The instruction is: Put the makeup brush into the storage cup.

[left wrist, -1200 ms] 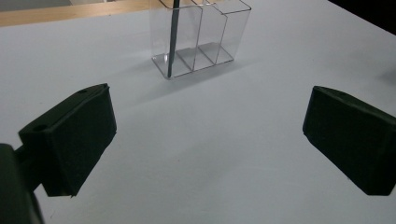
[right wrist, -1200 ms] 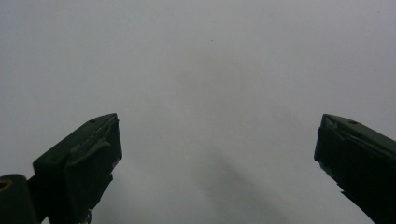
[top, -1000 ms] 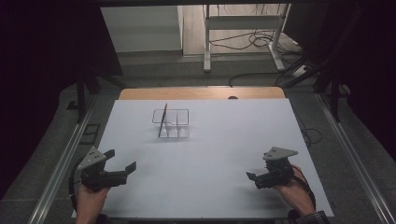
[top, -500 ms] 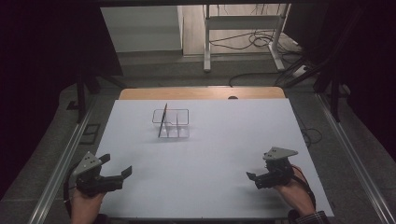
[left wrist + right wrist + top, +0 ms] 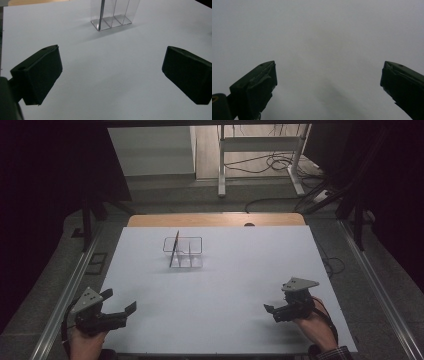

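The left gripper sits at about 8 o'clock on the white table, near its near-left corner, held in the person's left hand. Its two black jaws are spread wide, pointing toward 2 o'clock, with nothing between them; in the left gripper view the left gripper shows only bare tabletop in the broad gap between its pads. The right gripper is at about 4 o'clock, near the right edge, held in the right hand, with its grey plate on top and its jaws pointing toward 9 o'clock. From above its opening is hard to judge, but in the right gripper view the right gripper has its jaws set far apart, empty, over plain white surface, not touching anything I can make out. A clear box with dividers stands at about 11 o'clock from the table's middle, well apart from both grippers. In the left gripper view the box lies at 12 o'clock ahead of the jaws, with a thin dark upright divider in it.
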A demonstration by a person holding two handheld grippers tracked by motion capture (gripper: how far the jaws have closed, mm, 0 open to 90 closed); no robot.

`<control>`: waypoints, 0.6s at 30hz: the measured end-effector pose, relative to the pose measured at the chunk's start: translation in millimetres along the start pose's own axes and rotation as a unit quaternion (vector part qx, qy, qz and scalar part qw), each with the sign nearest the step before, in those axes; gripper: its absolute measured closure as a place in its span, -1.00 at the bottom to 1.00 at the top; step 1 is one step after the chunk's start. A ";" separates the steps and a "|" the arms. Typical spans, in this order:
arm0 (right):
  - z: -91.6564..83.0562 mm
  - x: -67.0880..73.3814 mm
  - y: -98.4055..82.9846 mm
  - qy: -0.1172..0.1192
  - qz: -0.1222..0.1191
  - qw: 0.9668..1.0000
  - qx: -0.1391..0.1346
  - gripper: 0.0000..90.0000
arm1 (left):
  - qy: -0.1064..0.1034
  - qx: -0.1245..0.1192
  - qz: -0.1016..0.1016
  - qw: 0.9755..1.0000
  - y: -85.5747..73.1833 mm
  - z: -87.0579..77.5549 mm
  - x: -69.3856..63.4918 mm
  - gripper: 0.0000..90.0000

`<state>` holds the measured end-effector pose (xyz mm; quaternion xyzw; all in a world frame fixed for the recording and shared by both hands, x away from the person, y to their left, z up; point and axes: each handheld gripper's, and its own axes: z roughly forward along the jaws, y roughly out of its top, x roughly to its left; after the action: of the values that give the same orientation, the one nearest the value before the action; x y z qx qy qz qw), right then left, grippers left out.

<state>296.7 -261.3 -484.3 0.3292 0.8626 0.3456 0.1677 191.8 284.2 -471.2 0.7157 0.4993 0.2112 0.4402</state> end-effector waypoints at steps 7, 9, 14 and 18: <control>0.0 -0.1 -0.1 0.000 0.002 1.000 -0.001 -0.98 | 0.003 0.003 -0.002 1.000 -3.3 -4.3 -0.2 -0.93; -0.1 -0.2 -0.1 0.000 0.002 1.000 -0.001 -0.98 | 0.002 0.004 -0.001 1.000 -4.1 -5.2 -0.2 -0.93; -0.2 -0.2 -0.1 0.000 0.003 1.000 -0.001 -0.98 | 0.004 0.010 0.002 1.000 -5.8 -6.6 -1.7 -0.93; -0.3 -0.3 -0.1 -0.001 0.003 1.000 -0.001 -0.98 | 0.007 0.016 0.007 1.000 -6.7 -7.1 -3.3 -0.92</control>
<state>296.7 -261.7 -484.2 0.3315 0.8613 0.3465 0.1677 181.7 284.9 -472.7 0.7248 0.5002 0.2114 0.4241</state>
